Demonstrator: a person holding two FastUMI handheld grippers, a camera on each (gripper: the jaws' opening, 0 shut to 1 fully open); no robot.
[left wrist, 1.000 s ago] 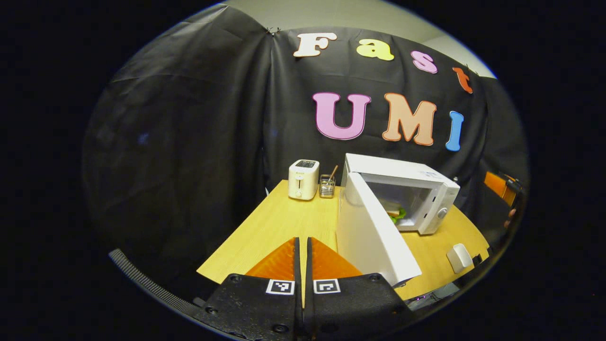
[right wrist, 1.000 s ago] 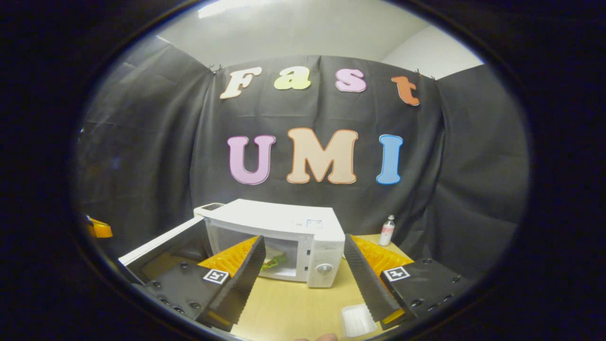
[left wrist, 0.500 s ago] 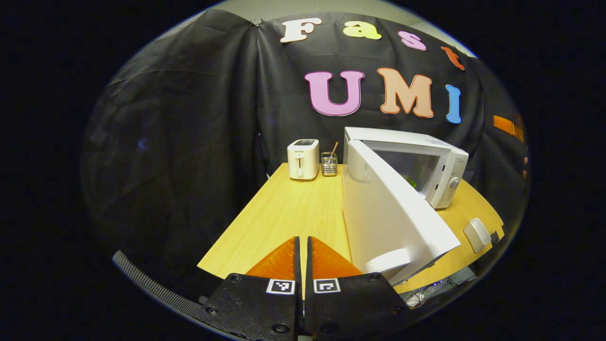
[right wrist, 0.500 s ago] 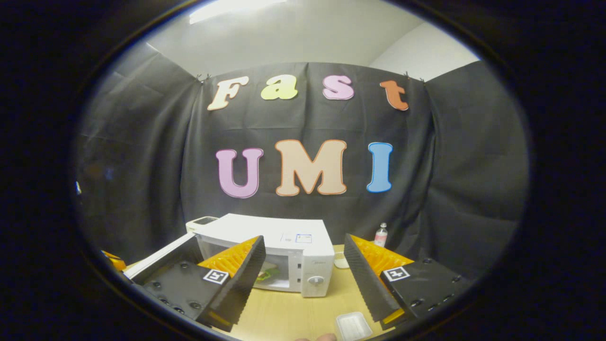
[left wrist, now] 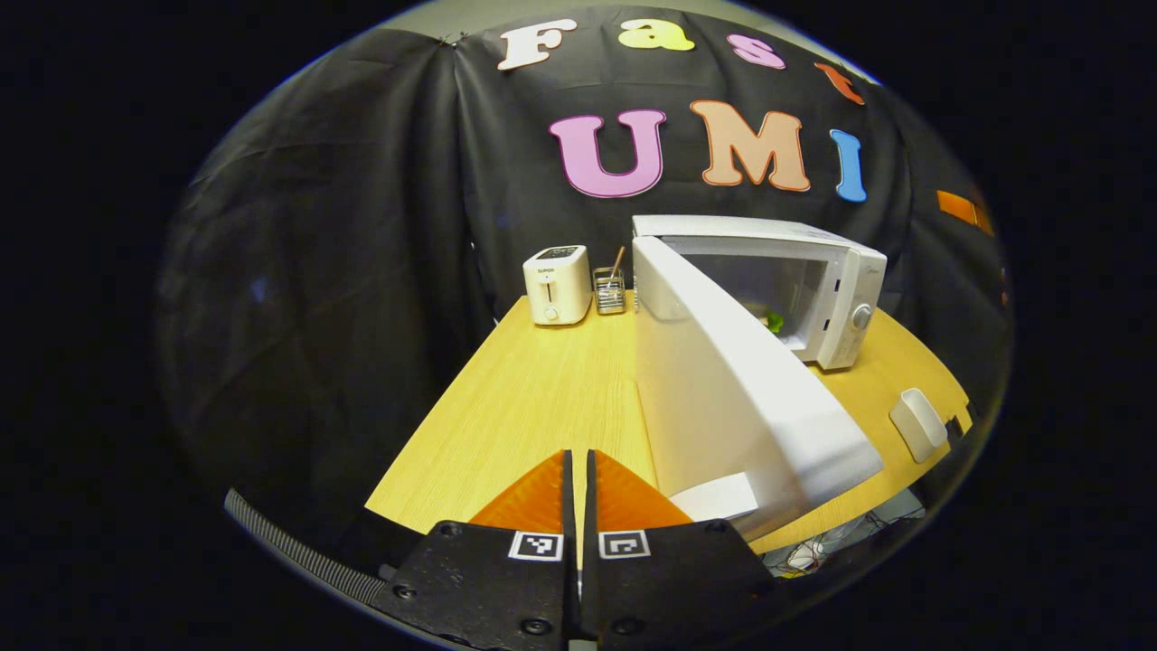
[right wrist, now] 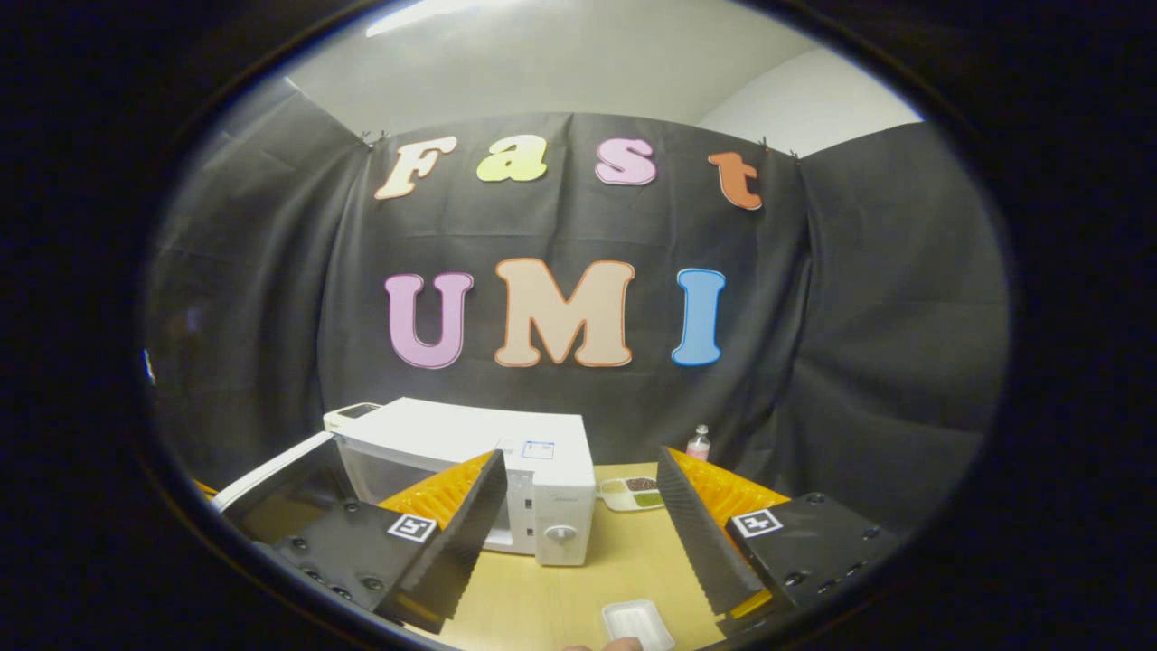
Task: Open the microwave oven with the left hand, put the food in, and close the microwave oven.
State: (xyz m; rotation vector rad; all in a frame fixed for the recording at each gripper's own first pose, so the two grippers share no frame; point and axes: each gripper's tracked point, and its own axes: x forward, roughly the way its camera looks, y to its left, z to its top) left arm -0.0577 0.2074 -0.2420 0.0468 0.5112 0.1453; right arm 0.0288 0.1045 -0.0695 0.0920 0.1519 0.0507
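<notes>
From the left gripper view I see the white microwave oven (left wrist: 813, 271) standing at the back right of the wooden desk (left wrist: 533, 407), its door (left wrist: 723, 398) swung partly open toward me, plain white on the outer face. A scrap of green food (left wrist: 775, 320) peeks out past the door edge, inside the cavity. My left claw (left wrist: 578, 479) sits pinched together, fingers nearly touching with nothing between them, just beside the door's near edge. A toaster (left wrist: 558, 285) and a small holder (left wrist: 609, 289) stand side by side at the back. In the right gripper view, my right claw (right wrist: 578, 524) is spread wide and empty above the desk, the microwave oven beyond its left finger (right wrist: 452, 533), and a small white tray (right wrist: 635, 622) lies below.
</notes>
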